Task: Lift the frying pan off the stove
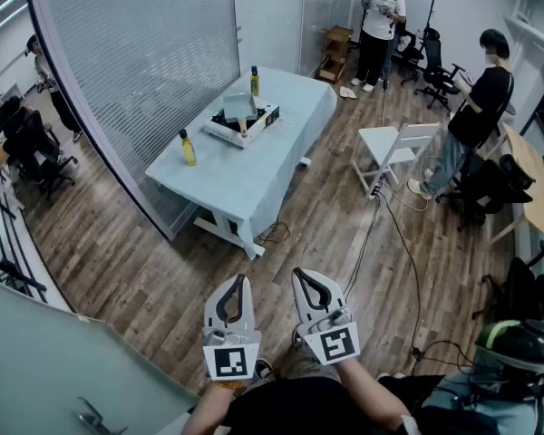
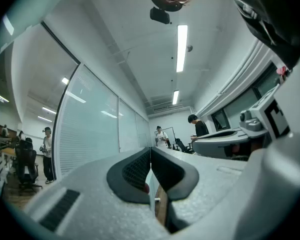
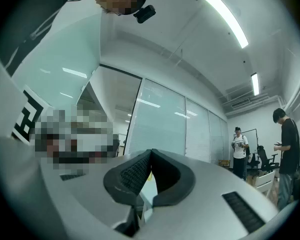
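Note:
In the head view the frying pan, grey with a wooden handle, sits on a white and black stove on a table with a light blue cloth, far across the room. Both grippers are held close to the person's body, well short of the table and pointing toward it. My left gripper is shut and holds nothing, and its tips meet in the left gripper view. My right gripper is also shut and holds nothing, with the tips together in the right gripper view.
A yellow bottle and a second bottle stand on the table. A glass partition runs along its left side. A white chair, floor cables and two standing people are to the right.

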Demonstrator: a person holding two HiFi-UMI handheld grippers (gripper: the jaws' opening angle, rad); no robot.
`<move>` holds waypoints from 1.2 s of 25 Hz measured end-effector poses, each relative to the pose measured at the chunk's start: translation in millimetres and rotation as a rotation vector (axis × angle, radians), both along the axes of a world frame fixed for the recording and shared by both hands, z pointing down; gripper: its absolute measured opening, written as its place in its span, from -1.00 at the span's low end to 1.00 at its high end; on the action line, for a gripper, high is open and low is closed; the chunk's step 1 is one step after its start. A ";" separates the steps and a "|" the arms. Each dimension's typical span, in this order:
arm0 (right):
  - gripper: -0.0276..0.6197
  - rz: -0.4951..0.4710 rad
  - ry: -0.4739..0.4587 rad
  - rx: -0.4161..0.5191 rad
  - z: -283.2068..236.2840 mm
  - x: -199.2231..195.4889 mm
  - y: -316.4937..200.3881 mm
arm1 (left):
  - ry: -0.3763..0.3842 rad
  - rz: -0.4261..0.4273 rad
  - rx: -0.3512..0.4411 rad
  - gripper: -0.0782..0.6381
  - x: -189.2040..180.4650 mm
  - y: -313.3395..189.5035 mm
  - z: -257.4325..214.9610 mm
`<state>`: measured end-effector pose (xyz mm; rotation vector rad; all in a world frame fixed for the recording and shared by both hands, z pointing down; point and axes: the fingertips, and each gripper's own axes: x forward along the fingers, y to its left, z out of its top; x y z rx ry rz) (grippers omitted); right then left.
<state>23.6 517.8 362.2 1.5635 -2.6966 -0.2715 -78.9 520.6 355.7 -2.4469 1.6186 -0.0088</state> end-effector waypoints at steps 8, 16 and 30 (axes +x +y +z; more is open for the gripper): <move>-0.90 -0.046 0.000 0.004 3.1 7.1 -22.2 | 0.002 -0.006 -0.021 -0.73 14.1 -22.1 6.1; -0.91 -0.052 -0.001 -0.030 9.8 40.4 -81.6 | -0.023 -0.055 -0.046 -0.73 44.1 -68.1 12.7; -0.91 -0.187 -0.003 -0.079 26.6 66.9 -176.2 | 0.007 -0.175 -0.079 -0.73 81.7 -141.7 23.0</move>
